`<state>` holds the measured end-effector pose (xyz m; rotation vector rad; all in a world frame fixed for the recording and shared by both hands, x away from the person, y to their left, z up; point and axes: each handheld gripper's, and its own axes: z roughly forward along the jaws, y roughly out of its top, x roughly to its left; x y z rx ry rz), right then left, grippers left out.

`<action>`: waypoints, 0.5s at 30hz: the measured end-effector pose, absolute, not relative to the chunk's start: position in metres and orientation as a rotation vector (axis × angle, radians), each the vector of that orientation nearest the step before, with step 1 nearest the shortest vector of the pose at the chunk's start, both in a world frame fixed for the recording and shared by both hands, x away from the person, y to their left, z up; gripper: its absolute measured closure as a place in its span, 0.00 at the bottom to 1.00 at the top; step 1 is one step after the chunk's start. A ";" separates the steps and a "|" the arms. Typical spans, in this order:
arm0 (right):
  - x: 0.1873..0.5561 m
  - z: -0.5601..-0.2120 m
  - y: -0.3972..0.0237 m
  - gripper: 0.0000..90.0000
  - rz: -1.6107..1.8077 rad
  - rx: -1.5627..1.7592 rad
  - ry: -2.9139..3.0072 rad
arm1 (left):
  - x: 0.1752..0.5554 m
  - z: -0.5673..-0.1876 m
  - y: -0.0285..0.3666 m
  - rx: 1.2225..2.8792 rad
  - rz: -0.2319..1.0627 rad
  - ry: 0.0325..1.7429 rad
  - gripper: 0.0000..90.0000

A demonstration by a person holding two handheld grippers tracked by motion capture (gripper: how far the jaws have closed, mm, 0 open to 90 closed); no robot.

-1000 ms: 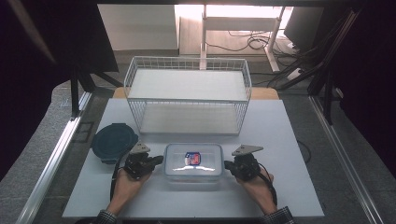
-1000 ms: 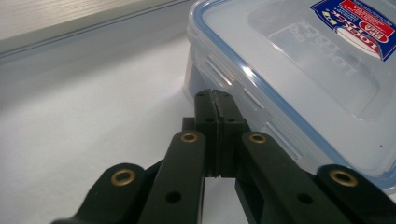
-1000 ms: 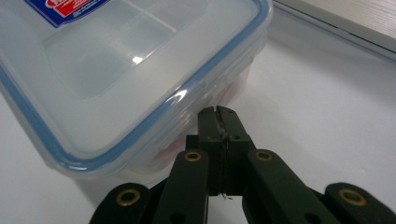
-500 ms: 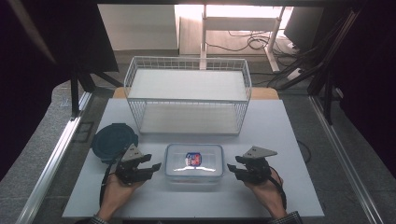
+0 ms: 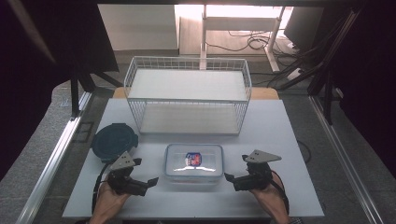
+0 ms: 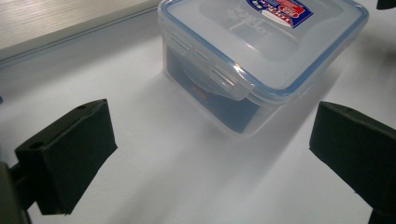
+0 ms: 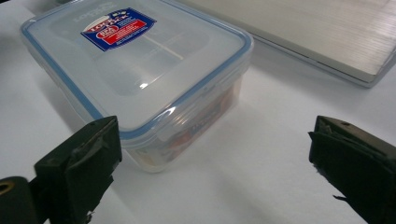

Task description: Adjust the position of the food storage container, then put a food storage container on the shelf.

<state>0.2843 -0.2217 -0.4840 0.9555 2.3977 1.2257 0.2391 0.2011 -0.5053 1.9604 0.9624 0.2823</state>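
The white worktop (image 5: 280, 130) carries everything, seen from the high view. At twelve o'clock on it stands a white wire basket (image 5: 187, 95), upright, with a pale shelf board across its top and another on its floor. At nine o'clock, near the left edge, a round dark lid (image 5: 114, 141) lies flat, well apart from the basket.

At the centre, toward six o'clock from the basket and apart from it, sits the clear plastic box (image 5: 194, 163) with its blue-sealed lid clipped on and a red-and-blue label on top; a dark content shows through the wall in the left gripper view (image 6: 224, 105). The box rests flat on the worktop and nothing touches it.

The left gripper (image 5: 150, 183) lies at eight o'clock from the box, just beside its left end, held in the person's left hand (image 5: 108, 198). Its jaws have just been opening and stand wide apart, with only bare worktop between them and the box's latched end just ahead.

The right gripper (image 5: 229, 178) lies at four o'clock from the box, near its right end, in the right hand (image 5: 271, 198). Its jaws have also just been opening and gape wide, holding nothing; in the right gripper view the box's near corner (image 7: 154, 140) lies close to one jaw.
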 end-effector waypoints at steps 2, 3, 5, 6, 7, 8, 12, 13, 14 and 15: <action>0.284 -0.485 -0.220 0.01 1.231 0.951 2.401 | 0.240 -0.506 0.201 1.951 0.266 0.964 0.00; 0.284 -0.485 -0.220 0.01 1.231 0.951 2.401 | 0.240 -0.506 0.202 1.944 0.253 0.964 0.00; 0.284 -0.486 -0.220 0.01 1.231 0.950 2.401 | 0.241 -0.507 0.202 1.937 0.257 0.970 0.02; 0.284 -0.486 -0.220 0.01 1.231 0.949 2.400 | 0.241 -0.507 0.202 1.940 0.276 0.971 0.02; 0.284 -0.486 -0.220 0.01 1.227 0.945 2.400 | 0.242 -0.508 0.202 1.941 0.296 0.965 0.03; 0.284 -0.486 -0.220 0.01 1.220 0.935 2.400 | 0.243 -0.509 0.202 1.945 0.310 0.959 0.03; 0.285 -0.486 -0.219 0.01 1.218 0.909 2.395 | 0.246 -0.513 0.200 1.948 0.283 0.924 0.04; 0.285 -0.486 -0.218 0.01 1.221 0.897 2.392 | 0.247 -0.514 0.198 1.956 0.267 0.905 0.04; 0.285 -0.486 -0.218 0.01 1.221 0.897 2.392 | 0.247 -0.514 0.198 1.956 0.267 0.905 0.04; 0.285 -0.486 -0.217 0.01 1.225 0.895 2.396 | 0.248 -0.513 0.196 1.963 0.264 0.898 0.04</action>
